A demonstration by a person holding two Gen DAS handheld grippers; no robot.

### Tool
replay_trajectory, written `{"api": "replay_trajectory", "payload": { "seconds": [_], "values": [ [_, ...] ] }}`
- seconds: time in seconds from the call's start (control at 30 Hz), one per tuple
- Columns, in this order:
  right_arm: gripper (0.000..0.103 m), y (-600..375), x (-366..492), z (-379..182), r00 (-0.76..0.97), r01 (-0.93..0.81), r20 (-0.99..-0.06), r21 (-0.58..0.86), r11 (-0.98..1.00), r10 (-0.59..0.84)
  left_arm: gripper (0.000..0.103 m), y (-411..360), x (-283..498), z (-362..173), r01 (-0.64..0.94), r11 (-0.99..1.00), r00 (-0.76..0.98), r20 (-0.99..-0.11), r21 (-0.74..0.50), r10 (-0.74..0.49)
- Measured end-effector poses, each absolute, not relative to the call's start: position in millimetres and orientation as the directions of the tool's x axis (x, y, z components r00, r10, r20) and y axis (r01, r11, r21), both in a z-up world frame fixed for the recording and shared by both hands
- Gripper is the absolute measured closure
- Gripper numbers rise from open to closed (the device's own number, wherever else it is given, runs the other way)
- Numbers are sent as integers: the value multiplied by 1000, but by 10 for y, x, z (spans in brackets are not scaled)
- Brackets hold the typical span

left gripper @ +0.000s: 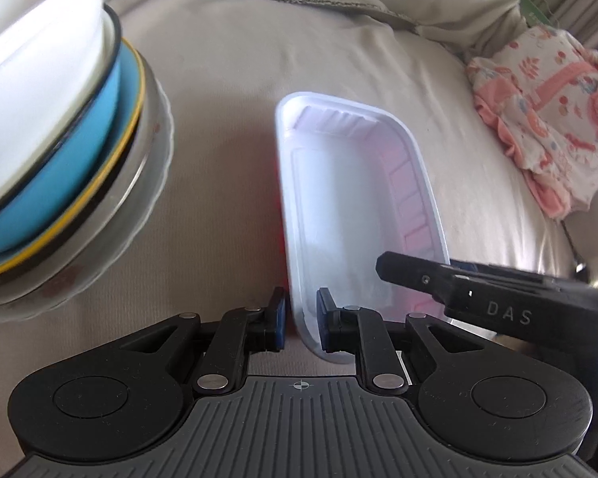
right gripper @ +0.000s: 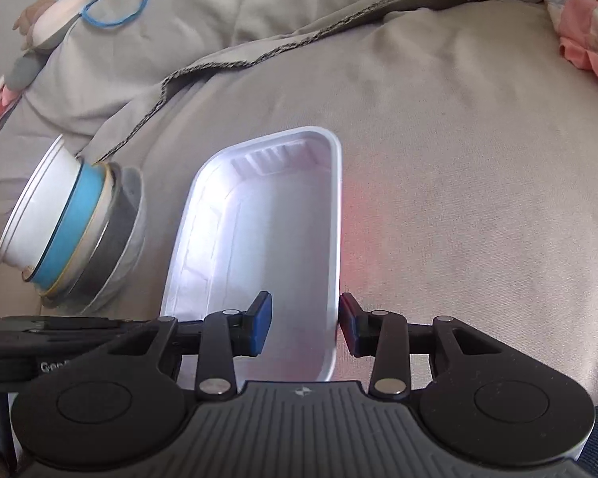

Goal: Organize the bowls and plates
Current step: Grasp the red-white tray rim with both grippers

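Two grippers share one white tray (left gripper: pixel 351 203), which lies on the grey bed cover (left gripper: pixel 227 79), likely so the flimsy plastic stays level. The left gripper (left gripper: pixel 302 318) is pinched nearly shut on the tray's near left rim. The right gripper (right gripper: pixel 305 324) straddles the right rim, slightly open; contact is unclear. Just left of the tray stands the stack of bowls (left gripper: pixel 59 139), probably the tray's destination.
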State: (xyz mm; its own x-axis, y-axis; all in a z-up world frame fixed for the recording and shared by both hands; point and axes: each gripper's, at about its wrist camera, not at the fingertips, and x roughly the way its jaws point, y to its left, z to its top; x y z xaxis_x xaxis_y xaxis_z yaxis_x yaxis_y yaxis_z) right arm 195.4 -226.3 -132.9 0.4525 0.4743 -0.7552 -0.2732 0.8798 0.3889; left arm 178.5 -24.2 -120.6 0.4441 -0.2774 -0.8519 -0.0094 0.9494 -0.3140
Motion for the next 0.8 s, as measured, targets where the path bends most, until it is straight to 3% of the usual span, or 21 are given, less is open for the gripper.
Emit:
{"api": "replay_trajectory", "payload": {
  "seconds": [0.37,0.8],
  "values": [
    [65,-2113,1774,-1338,442,-331,-780,318,888,444,85,-155,1805,-1019,-16,959,514,-825,-283,-235],
    [65,-2155,1782,-1348,444,-331,-769,338,881,461,85,-152,1923,-1253,-58,948,458,-852,-314,-254]
  ]
}}
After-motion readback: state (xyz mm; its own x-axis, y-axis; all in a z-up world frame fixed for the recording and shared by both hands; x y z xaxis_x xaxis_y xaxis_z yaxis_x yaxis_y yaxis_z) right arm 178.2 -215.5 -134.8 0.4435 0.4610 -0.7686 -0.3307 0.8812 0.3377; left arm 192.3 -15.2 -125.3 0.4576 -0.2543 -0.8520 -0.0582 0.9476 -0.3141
